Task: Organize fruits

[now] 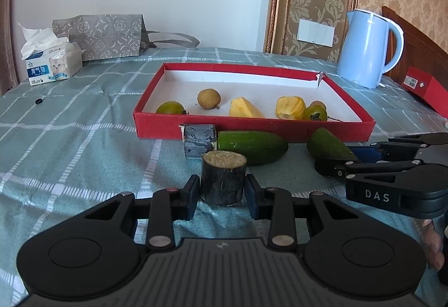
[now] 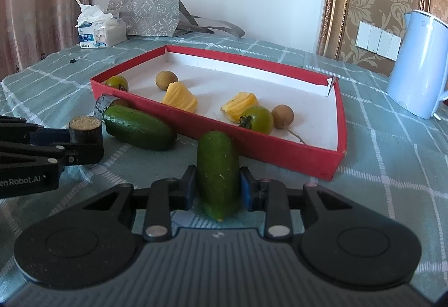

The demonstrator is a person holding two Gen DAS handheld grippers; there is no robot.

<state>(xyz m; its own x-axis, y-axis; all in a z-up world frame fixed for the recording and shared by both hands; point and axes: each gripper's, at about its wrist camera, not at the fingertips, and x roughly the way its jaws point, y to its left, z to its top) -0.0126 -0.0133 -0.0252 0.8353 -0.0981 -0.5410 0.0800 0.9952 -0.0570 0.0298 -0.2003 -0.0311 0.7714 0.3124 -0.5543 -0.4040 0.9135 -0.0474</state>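
A red tray [image 1: 252, 129] [image 2: 280, 151] holds two green tomatoes [image 1: 170, 108], two longans [image 1: 208, 98] and two yellow jackfruit pieces [image 1: 245, 108]. My left gripper [image 1: 223, 192] is shut on an upright dark sugarcane stub [image 1: 223, 181] [image 2: 84, 129] in front of the tray. My right gripper [image 2: 217, 186] is shut on a green cucumber piece [image 2: 217, 169] [image 1: 327, 148]. A second cucumber piece [image 1: 252, 146] [image 2: 138, 127] and another sugarcane stub [image 1: 199, 140] [image 2: 105, 104] lie against the tray's front wall.
A blue kettle [image 1: 366, 49] [image 2: 420, 66] stands right of the tray. A tissue box [image 1: 50, 63] and a grey paper bag [image 1: 103, 35] stand at the back left. A red box [image 1: 425, 88] lies at the far right. A green checked cloth [image 1: 70, 139] covers the table.
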